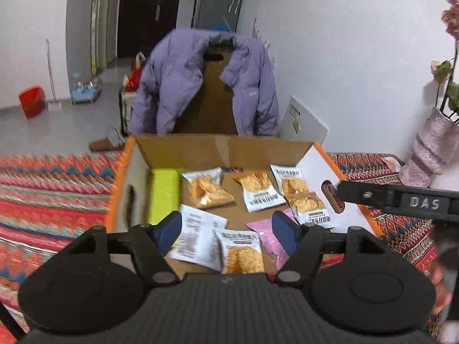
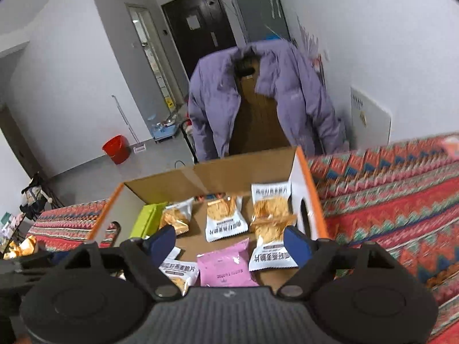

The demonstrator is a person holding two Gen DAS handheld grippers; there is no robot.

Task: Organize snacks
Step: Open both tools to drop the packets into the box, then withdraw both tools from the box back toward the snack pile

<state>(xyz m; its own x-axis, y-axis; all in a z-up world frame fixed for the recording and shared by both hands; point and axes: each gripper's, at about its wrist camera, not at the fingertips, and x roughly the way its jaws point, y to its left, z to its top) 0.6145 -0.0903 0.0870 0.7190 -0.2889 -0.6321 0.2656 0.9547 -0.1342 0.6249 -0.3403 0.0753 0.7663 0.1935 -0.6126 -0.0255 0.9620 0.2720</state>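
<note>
An open cardboard box (image 1: 218, 146) with orange edges sits on the patterned cloth; it also shows in the right wrist view (image 2: 229, 172). Inside lie several white-and-orange snack packets (image 1: 256, 190) (image 2: 225, 219), a pink packet (image 1: 269, 236) (image 2: 225, 265) and a lime-green box (image 1: 165, 193) (image 2: 146, 219). My left gripper (image 1: 226, 233) is open and empty, just above the near packets. My right gripper (image 2: 229, 243) is open and empty over the pink packet; its arm (image 1: 401, 199) shows at the right of the left wrist view.
A chair with a purple jacket (image 1: 200, 80) (image 2: 258, 100) stands behind the box. A pink vase (image 1: 433, 146) stands at the right on the cloth. A red bucket (image 2: 116, 149) is on the floor. A white panel (image 1: 304, 123) leans on the wall.
</note>
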